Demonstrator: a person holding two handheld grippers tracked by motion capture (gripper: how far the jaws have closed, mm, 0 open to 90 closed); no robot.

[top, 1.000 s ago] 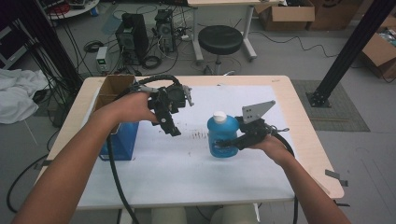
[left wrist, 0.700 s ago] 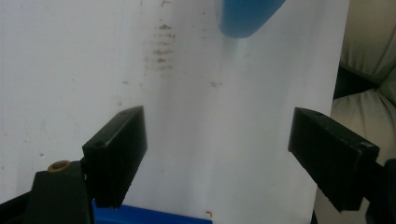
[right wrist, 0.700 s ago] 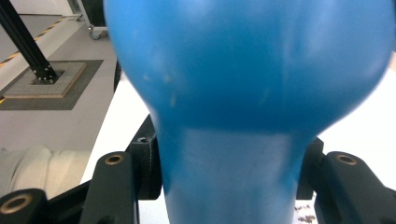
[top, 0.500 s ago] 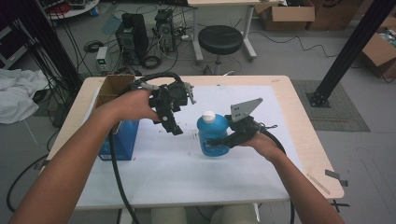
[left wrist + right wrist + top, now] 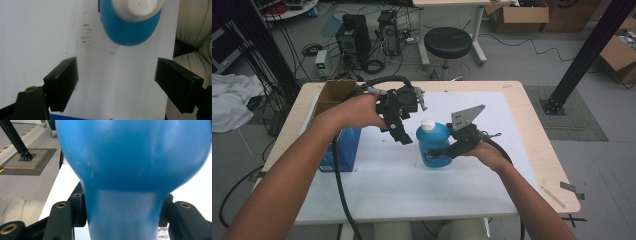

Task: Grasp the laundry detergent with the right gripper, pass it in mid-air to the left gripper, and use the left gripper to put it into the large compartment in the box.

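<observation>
The blue bottle point(image 5: 432, 145) is being held clamped by the right gripper point(image 5: 451, 148) while the left gripper point(image 5: 402, 131), jaws apart, is being poised near its still-on white cap point(image 5: 428, 125).

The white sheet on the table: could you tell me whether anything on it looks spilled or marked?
Yes: the white sheet carries a small patch of brownish smudges beside the blue bottle. It looks dried, not wet. Nothing appears spilled from the bottle.

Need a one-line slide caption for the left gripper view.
Open left gripper above the white table cover, facing the white-capped blue plastic bottle.
</observation>
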